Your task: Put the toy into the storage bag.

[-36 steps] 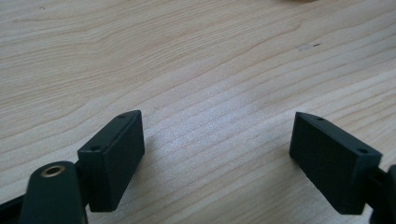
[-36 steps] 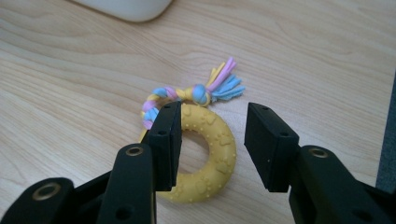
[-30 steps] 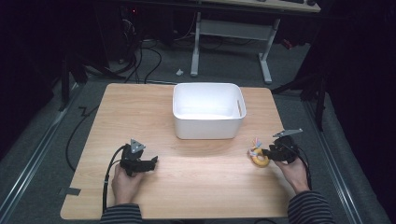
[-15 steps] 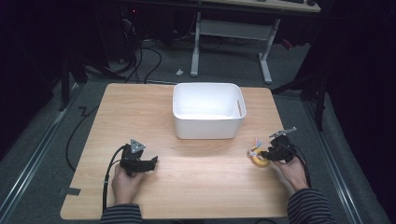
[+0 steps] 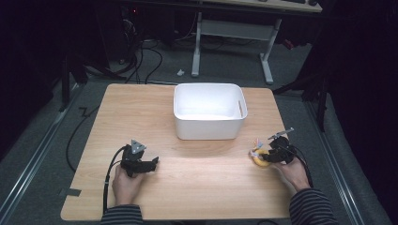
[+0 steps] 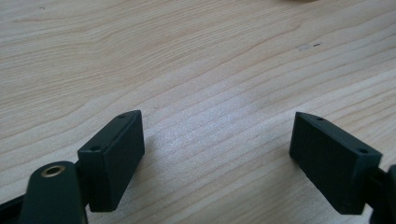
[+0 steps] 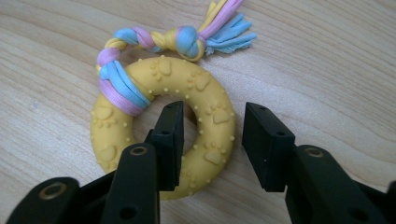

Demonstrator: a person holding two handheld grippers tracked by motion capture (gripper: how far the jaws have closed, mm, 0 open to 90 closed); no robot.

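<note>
Yellow ring toy [image 7: 205, 121] | paw prints, no readable writing | table [image 7: 327, 70]

ring toy [image 7: 161, 128]: near side behind right hand-held gripper [image 7: 212, 135] | rope tassel [image 7: 224, 23]: cut by top edge

No text, label or number can be read anywhere.

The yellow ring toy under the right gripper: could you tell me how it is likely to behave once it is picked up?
The ring looks rubbery, so it may flex a little in the jaws. Its raised paw bumps should help against slipping. The braided rope tied to it looks soft and would probably dangle. Lying flat on the table, it seems unlikely to roll.
</note>
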